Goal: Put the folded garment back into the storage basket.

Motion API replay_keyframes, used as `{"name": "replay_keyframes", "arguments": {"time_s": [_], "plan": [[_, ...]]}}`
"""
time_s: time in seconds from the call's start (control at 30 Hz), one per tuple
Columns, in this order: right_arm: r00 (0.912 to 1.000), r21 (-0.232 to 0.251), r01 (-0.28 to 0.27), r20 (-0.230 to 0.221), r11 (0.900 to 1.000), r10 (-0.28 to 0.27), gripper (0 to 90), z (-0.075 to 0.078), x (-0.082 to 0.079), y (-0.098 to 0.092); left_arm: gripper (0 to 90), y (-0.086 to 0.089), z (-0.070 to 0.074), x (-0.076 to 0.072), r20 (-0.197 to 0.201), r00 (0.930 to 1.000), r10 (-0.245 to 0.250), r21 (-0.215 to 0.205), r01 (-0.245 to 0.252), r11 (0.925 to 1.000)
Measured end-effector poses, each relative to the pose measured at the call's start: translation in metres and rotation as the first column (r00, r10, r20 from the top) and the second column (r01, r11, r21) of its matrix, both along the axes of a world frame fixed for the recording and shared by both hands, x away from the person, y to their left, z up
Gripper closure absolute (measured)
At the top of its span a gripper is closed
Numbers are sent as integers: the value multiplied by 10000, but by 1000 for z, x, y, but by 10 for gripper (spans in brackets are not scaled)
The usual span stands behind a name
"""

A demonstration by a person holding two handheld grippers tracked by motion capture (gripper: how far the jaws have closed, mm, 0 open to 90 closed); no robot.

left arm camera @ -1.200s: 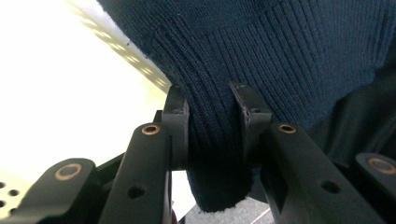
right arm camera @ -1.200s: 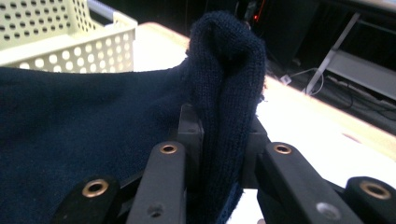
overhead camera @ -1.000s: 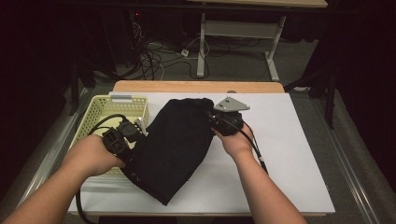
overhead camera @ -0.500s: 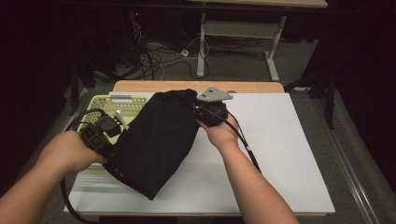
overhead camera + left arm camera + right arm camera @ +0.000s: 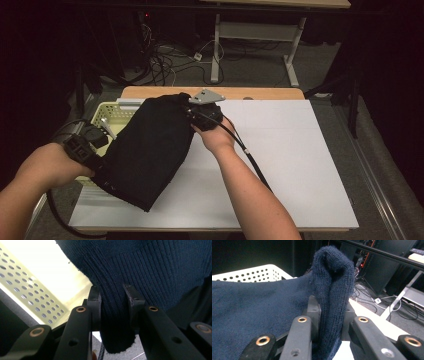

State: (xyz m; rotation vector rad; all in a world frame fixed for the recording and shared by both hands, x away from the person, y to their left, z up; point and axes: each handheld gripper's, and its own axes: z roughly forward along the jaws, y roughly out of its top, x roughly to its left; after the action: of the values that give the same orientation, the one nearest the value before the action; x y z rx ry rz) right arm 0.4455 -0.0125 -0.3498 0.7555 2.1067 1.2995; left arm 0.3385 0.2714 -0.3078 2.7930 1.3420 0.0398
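Above the desk's (image 5: 280, 165) left side, the dark knit garment (image 5: 150, 150) hangs stretched between both grippers: left gripper (image 5: 82, 147) clamps its ribbed hem, right gripper (image 5: 192, 114) pinches a fold. Beneath its left edge sits the perforated yellow basket (image 5: 112, 112), partly covered; its contents cannot be made out.

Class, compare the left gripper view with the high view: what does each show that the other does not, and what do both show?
The left gripper view alone shows the ribbed knit hem of the dark sweater pinched between the left tongs, pads pressing on it. The high view alone shows the right tongs holding the sweater's far edge, the white table sheet, both forearms, and the cables on the floor beyond. Both show the sweater, the left tongs and the perforated pale yellow basket beside it.
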Motion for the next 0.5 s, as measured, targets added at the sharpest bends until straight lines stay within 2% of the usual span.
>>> {"name": "replay_keyframes", "arguments": {"time_s": [0.17, 0.23, 0.4, 0.5], "plan": [[10000, -64, -18, -44, 10000, 18, 775, -2, 6, 9, 693, 8, -3, 1, 3, 9999, 156, -78, -155, 9998], [10000, -49, -16, -82, 10000, 16, 776, -4, 8, 12, 693, 10, -5, 1, 16, 10000, 46, 12, -46, 10000], [9997, -124, -9, -246, 9999, 6, 776, -14, 14, 22, 693, 13, -11, 4, -214, 9997, 80, 141, -77, 9999], [9996, -193, 4, -292, 9998, -10, 776, -17, 16, 26, 693, 17, -13, 4, -264, 9995, 159, 50, -158, 9999]]}}
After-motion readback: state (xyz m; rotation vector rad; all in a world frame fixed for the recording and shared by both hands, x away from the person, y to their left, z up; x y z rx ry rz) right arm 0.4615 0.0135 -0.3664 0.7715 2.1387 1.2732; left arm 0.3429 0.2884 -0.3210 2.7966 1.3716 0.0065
